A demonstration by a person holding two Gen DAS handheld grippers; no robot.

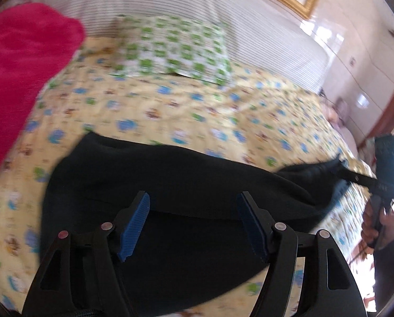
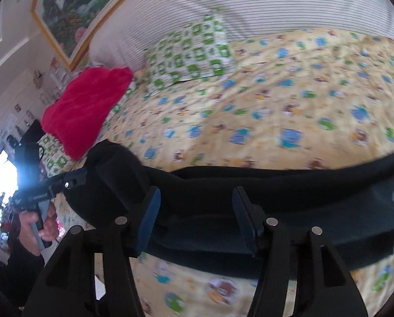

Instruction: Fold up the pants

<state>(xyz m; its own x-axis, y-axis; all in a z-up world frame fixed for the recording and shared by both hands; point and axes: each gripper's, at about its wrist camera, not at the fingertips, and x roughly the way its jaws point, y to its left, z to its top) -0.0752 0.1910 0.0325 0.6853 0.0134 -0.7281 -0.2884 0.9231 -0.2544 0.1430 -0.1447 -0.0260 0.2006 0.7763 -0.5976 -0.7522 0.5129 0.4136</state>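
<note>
Here: soft black pants [image 1: 186,185] folded long | quilted bedspread [image 1: 197,111] | both grippers released.

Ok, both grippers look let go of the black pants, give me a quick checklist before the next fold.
1. Left gripper open, nothing pinched: ok.
2. Right gripper open, nothing pinched: ok.
3. Black pants lying on the yellow bedsheet: ok.
4. Pants smooth, edges aligned: cannot tell, frames blurred.
5. Red cloth and green pillow apart from the pants: ok.
</note>
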